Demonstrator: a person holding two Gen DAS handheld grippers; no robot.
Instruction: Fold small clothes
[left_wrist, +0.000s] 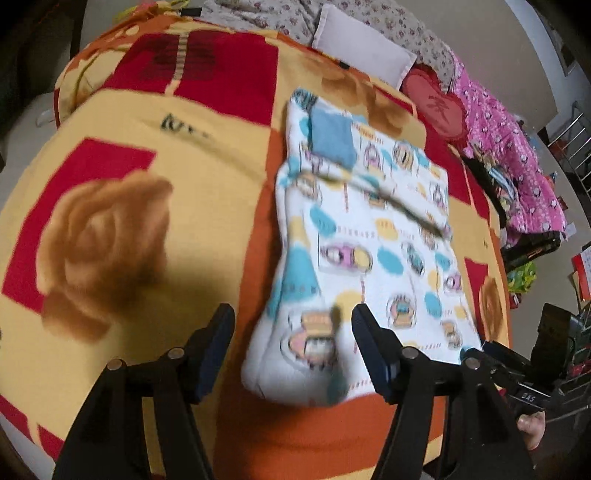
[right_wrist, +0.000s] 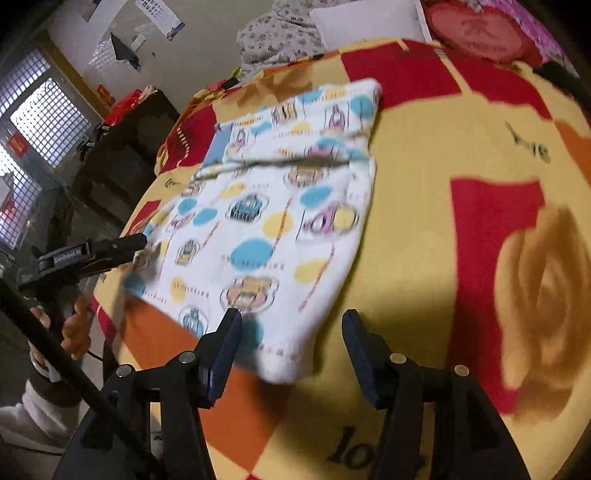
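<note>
We have the small white printed garment (left_wrist: 365, 236) lying flat on the rose-pattern blanket (left_wrist: 110, 221), already partly folded by the look of it, with a fold line crossing it about a third of the way from the far end. Its long axis runs away from both grippers toward the pillow (left_wrist: 362, 51), near hem closest to us, blue collar patch (left_wrist: 330, 136) at the far end, so it points away. In the left wrist view the left gripper (left_wrist: 293, 347) is wide open, nothing held, and the near-left corner of the garment sits between its fingers, just ahead of the tips; contact we cannot tell, the frame is blurred. In the right wrist view the right gripper (right_wrist: 291, 343) is also spread wide and empty, with the other near corner of the garment (right_wrist: 273, 221) lying between and just past its fingers. The left gripper shows there too, at the garment's far side edge. Both are about equally near, one per corner. Our guess is the next move is a pinch of both near corners and a fold along the long axis toward the collar.
</note>
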